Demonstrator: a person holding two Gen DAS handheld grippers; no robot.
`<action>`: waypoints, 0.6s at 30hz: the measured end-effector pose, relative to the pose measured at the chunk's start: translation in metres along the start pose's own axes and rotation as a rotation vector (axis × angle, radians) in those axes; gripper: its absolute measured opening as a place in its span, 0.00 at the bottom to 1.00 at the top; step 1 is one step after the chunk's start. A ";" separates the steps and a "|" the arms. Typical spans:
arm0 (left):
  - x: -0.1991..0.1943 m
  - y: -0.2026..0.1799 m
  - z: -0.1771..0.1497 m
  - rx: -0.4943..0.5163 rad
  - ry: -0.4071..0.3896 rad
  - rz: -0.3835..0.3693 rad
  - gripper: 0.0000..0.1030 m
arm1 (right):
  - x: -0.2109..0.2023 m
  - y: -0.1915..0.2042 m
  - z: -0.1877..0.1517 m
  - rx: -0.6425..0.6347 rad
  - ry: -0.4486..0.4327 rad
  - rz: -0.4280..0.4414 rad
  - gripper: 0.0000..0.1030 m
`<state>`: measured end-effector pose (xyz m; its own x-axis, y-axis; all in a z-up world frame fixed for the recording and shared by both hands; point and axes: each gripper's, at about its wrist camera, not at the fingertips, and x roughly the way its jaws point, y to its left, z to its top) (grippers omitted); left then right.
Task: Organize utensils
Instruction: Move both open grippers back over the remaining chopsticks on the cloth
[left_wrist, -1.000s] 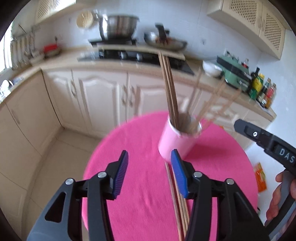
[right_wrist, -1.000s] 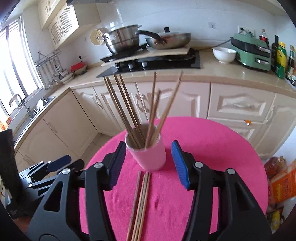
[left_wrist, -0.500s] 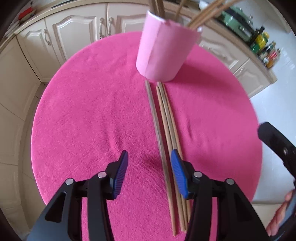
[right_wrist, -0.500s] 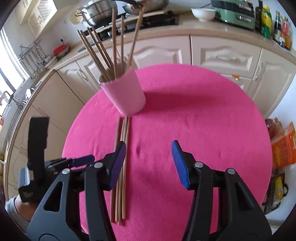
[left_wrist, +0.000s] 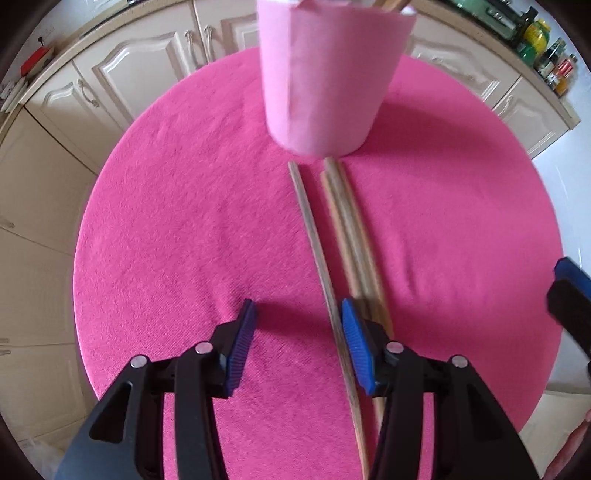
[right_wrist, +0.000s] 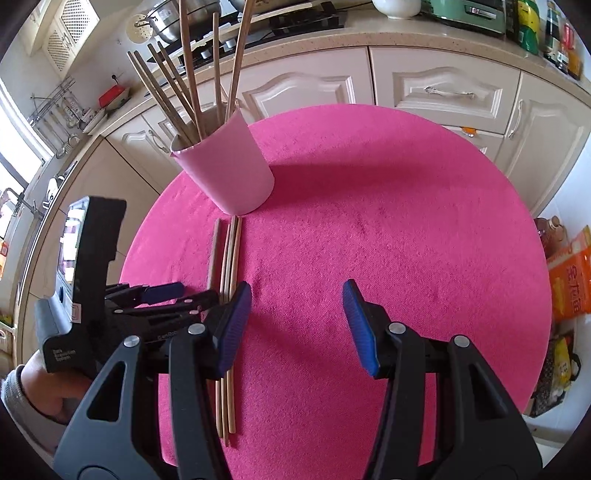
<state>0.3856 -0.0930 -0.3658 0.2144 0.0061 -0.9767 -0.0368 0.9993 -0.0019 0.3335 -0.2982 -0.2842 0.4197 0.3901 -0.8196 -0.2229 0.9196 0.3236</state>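
Over on the left, left gripper hovering low with fingers wide, nothing held, straddling the leftmost of the long wooden chopsticks lying loose on the round bench with the pink cloth. Just beyond their far ends, pale pink tapered cup already stuffed with more sticks. Further right, right gripper also spread wide and empty, over bare cloth. Biggest risk, probably: closing on one stick and nudging the neighbours touching beside it, or bumping that top-heavy cup over.
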 end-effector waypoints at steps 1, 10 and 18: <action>-0.001 0.001 -0.001 0.003 -0.001 0.000 0.46 | 0.001 0.000 0.002 -0.001 0.003 0.002 0.50; 0.002 -0.015 0.008 0.050 0.054 0.029 0.11 | 0.024 0.007 0.012 -0.024 0.103 0.000 0.50; -0.007 0.037 -0.010 -0.105 0.068 -0.065 0.07 | 0.057 0.035 0.015 -0.096 0.224 0.021 0.44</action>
<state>0.3726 -0.0567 -0.3608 0.1533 -0.0643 -0.9861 -0.1275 0.9883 -0.0843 0.3625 -0.2430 -0.3127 0.2108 0.3791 -0.9010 -0.3169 0.8984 0.3039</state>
